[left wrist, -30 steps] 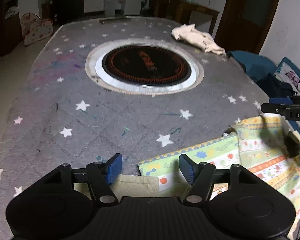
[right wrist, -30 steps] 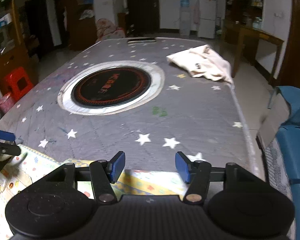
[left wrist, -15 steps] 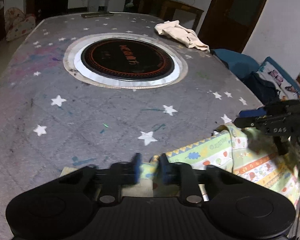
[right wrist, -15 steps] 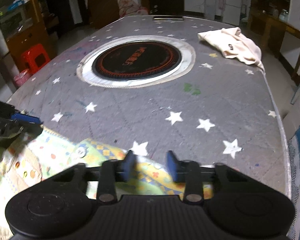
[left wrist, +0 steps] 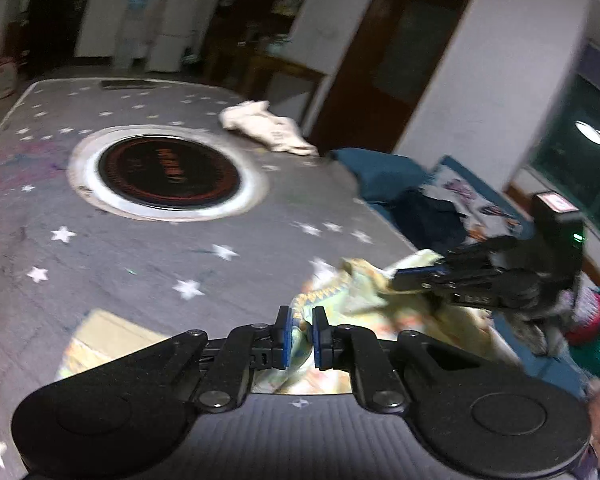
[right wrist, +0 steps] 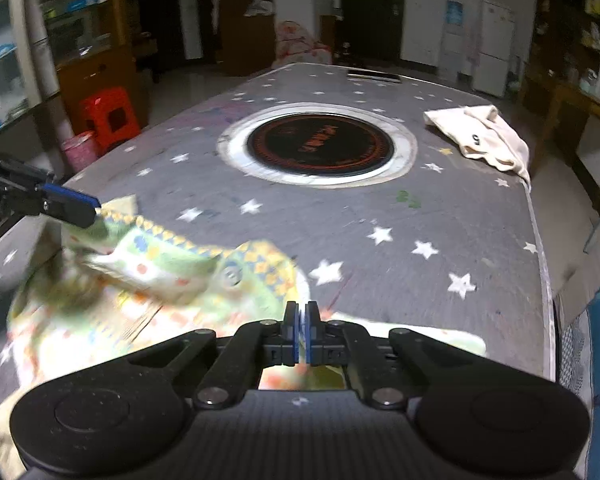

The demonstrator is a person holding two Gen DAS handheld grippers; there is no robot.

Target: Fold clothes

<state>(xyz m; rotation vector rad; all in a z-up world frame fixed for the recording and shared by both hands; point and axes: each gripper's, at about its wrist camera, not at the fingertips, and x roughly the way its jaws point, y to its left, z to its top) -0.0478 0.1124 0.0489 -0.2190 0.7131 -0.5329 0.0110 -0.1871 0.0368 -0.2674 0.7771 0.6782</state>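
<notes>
A patterned yellow-green garment [left wrist: 352, 300] [right wrist: 152, 256] lies bunched at the near edge of the star-printed table cover [left wrist: 140, 264] [right wrist: 420, 208]. My left gripper [left wrist: 300, 326] [right wrist: 80, 208] is still closing, with a fold of the garment's border pinched between its blue pads. My right gripper [right wrist: 301, 322] [left wrist: 404, 276] is shut on another part of the same edge, the cloth rising to its tips. Between the two grips the fabric hangs lifted off the table.
A round black hotplate [left wrist: 168, 172] [right wrist: 320, 146] sits in the table's middle. A cream garment [left wrist: 268, 130] [right wrist: 480, 140] lies at the far right edge. A pale folded piece [left wrist: 108, 336] lies near my left gripper. A red stool [right wrist: 110, 116] stands left; blue seating [left wrist: 380, 168] stands right.
Both grippers went from open to closed on the patterned garment's edge. They have since risen and shifted, pulling the cloth up off the table.
</notes>
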